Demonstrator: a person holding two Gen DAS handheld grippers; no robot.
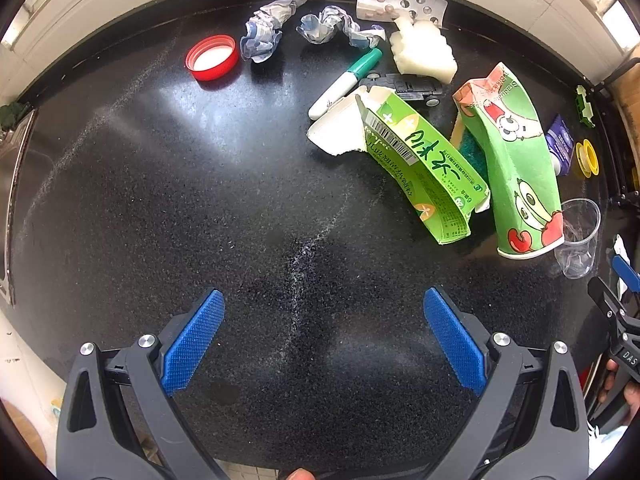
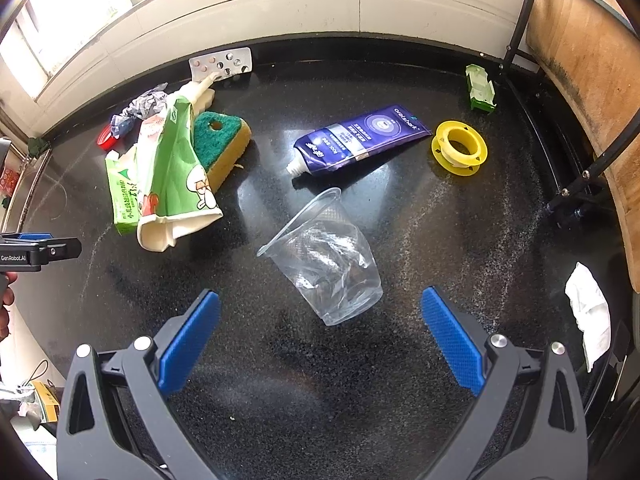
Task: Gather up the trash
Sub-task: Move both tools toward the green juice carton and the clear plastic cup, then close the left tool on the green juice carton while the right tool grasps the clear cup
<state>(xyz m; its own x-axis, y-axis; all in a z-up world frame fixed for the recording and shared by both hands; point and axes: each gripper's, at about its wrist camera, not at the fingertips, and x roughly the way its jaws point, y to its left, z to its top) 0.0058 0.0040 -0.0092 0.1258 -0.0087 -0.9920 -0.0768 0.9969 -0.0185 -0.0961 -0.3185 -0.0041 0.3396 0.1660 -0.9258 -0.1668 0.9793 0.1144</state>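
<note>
Trash lies scattered on a black speckled counter (image 1: 160, 200). In the left wrist view I see a red cap (image 1: 211, 57), two crumpled papers (image 1: 264, 28), a blister pack (image 1: 400, 2), a green-capped marker (image 1: 344, 82), a torn green carton (image 1: 424, 164) and a flattened green paper cup (image 1: 516, 160). My left gripper (image 1: 323, 334) hangs open over bare counter, well short of them. In the right wrist view a clear plastic cup (image 2: 324, 260) lies on its side just ahead of my open right gripper (image 2: 320, 338). Beyond it lie a purple tube (image 2: 356, 140) and a yellow spool (image 2: 460, 148).
A green and yellow sponge (image 2: 220, 144) lies beside the flattened cup (image 2: 172, 176). A small green toy (image 2: 480, 88) sits at the back right. A wooden chair (image 2: 580, 80) stands at the right edge, with a white crumpled paper (image 2: 588, 308) below it. A light tiled wall (image 2: 280, 12) backs the counter.
</note>
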